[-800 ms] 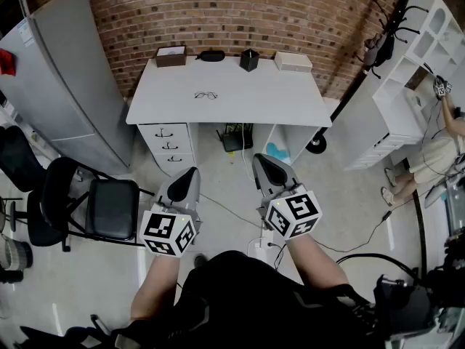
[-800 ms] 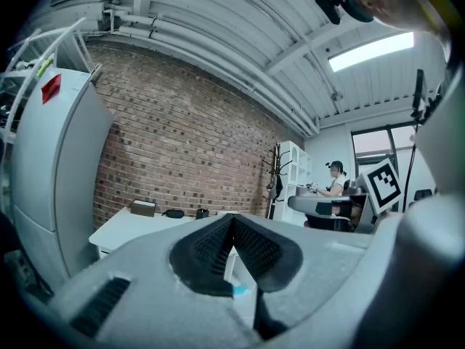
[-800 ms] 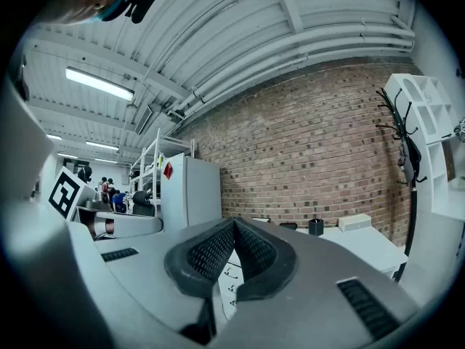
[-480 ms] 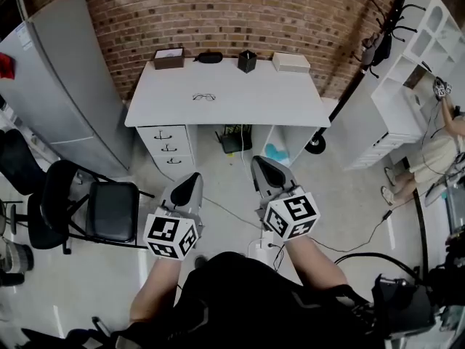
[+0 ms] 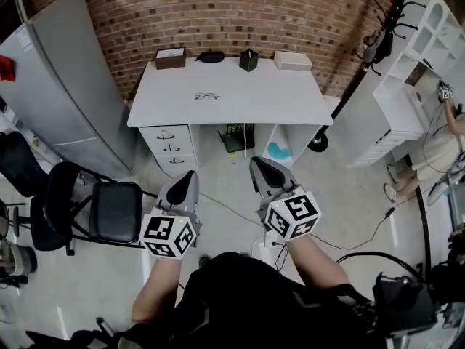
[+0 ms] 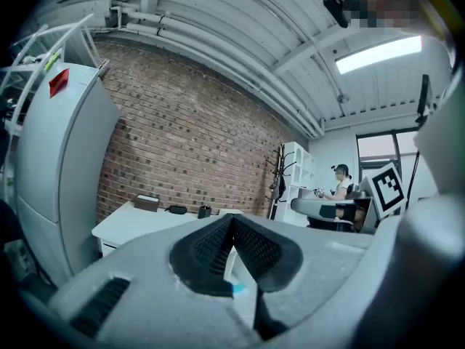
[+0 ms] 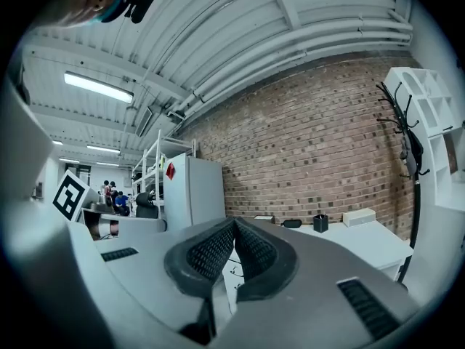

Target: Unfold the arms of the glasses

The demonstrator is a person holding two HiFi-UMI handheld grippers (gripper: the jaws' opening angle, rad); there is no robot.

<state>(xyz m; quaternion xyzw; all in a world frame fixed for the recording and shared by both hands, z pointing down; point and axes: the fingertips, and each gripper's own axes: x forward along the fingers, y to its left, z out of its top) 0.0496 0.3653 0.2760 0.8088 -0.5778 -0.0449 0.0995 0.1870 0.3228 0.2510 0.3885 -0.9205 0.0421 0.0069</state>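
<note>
Thin wire-framed glasses (image 5: 206,96) on white rectangular desk (image 5: 290,100), 12 o'clock.
Grey left gripper (image 5: 189,177) & grey right gripper (image 5: 258,164): jaws pressed together, nothing btwn; 6 o'clock of desk, well apart from glasses.

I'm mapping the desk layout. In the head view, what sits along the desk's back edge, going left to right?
Along the back edge: brown box → black case → black cup → white box.
</note>
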